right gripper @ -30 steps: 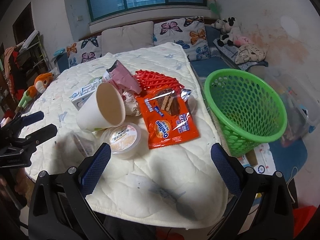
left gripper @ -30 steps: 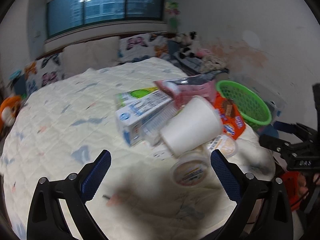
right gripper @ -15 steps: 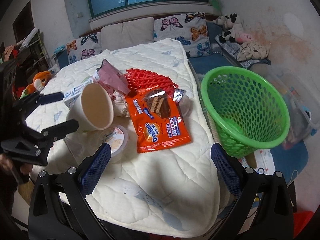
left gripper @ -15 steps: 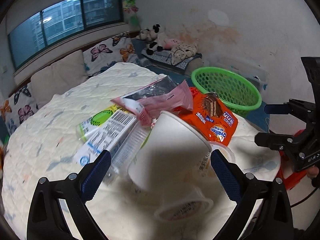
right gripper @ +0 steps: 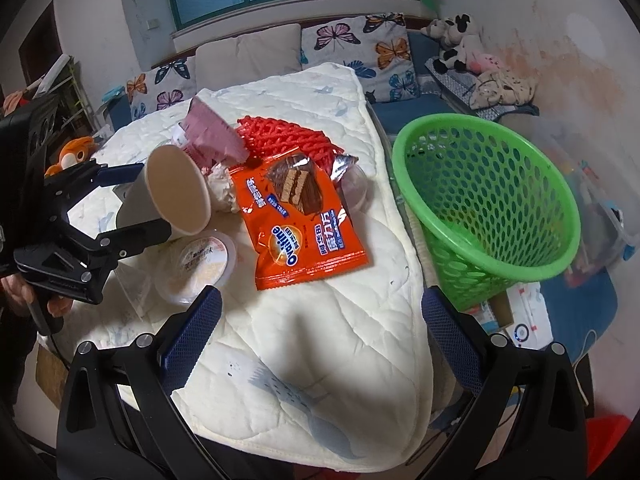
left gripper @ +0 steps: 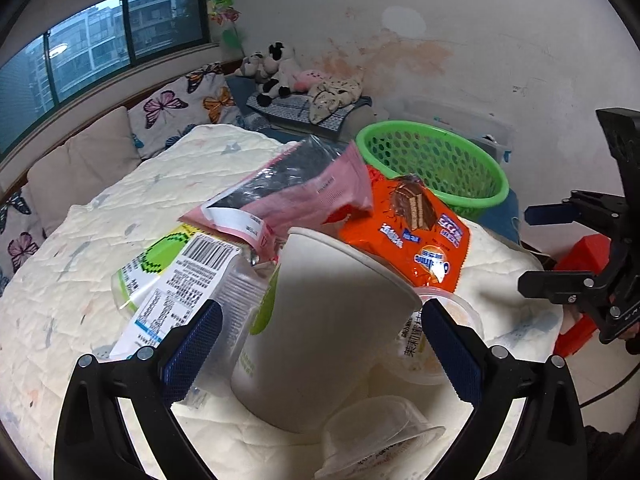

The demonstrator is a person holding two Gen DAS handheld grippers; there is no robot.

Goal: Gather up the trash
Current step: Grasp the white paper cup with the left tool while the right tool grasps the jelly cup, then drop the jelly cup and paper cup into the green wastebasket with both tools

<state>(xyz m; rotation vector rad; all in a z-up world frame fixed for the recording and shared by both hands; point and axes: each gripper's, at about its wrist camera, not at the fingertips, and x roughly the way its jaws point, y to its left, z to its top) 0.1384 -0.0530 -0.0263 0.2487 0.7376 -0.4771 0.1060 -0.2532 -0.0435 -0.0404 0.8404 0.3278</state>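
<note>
A white paper cup [left gripper: 320, 320] lies on its side on the quilted bed, between the fingers of my open left gripper [left gripper: 320, 356]. The right wrist view shows that gripper [right gripper: 154, 198] straddling the cup [right gripper: 176, 196], whose mouth faces the camera. Around the cup lie an orange Ovaltine wrapper [right gripper: 304, 224], a pink wrapper [left gripper: 296, 196], a red foam net [right gripper: 288, 140], a milk carton [left gripper: 180, 280], a lidded tub [right gripper: 196, 264] and a clear plastic cup [left gripper: 376, 440]. My right gripper [right gripper: 320, 332] hangs open over bare quilt, holding nothing.
A green mesh basket [right gripper: 488, 208] stands tilted beside the bed's right edge, apparently with nothing in it. Butterfly pillows [right gripper: 352, 40] and soft toys [right gripper: 460, 44] line the far side. A quilt [right gripper: 320, 360] covers the bed. A hand [right gripper: 24, 292] holds the left gripper.
My left gripper has moved forward and down until the paper cup lies between its open fingers. The right gripper has drifted slightly, staying open.
</note>
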